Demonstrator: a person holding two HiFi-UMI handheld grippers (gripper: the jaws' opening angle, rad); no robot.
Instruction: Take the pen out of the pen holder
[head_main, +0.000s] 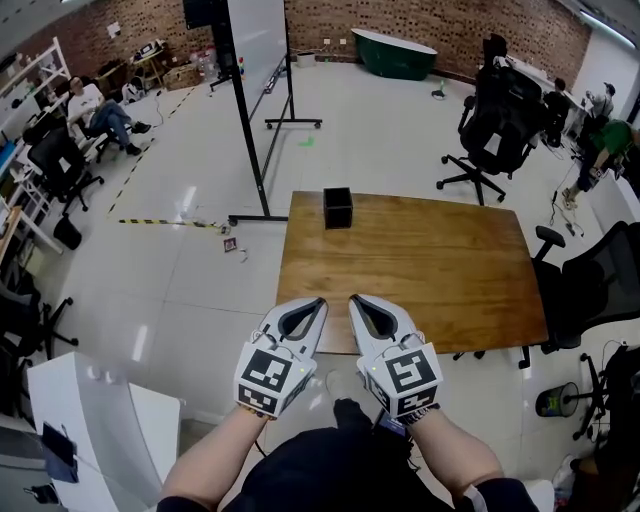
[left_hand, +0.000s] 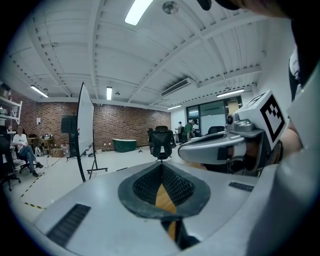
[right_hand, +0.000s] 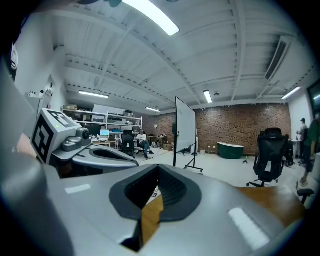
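A black square pen holder (head_main: 338, 207) stands near the far left edge of the wooden table (head_main: 440, 270). I can make out no pen in it from here. Both grippers hover side by side over the table's near edge, well short of the holder. The left gripper (head_main: 318, 301) has its jaws together with nothing between them. So does the right gripper (head_main: 354, 298). In the left gripper view the left gripper's (left_hand: 162, 164) jaw tips meet, with table wood showing through the gap behind them. The right gripper view shows the same for the right gripper (right_hand: 159, 167).
A whiteboard on a wheeled stand (head_main: 256, 60) stands beyond the table's left corner. Black office chairs (head_main: 497, 125) sit at the far right and along the right side (head_main: 590, 285). A white cabinet (head_main: 95, 430) is at my near left. People sit at the room's edges.
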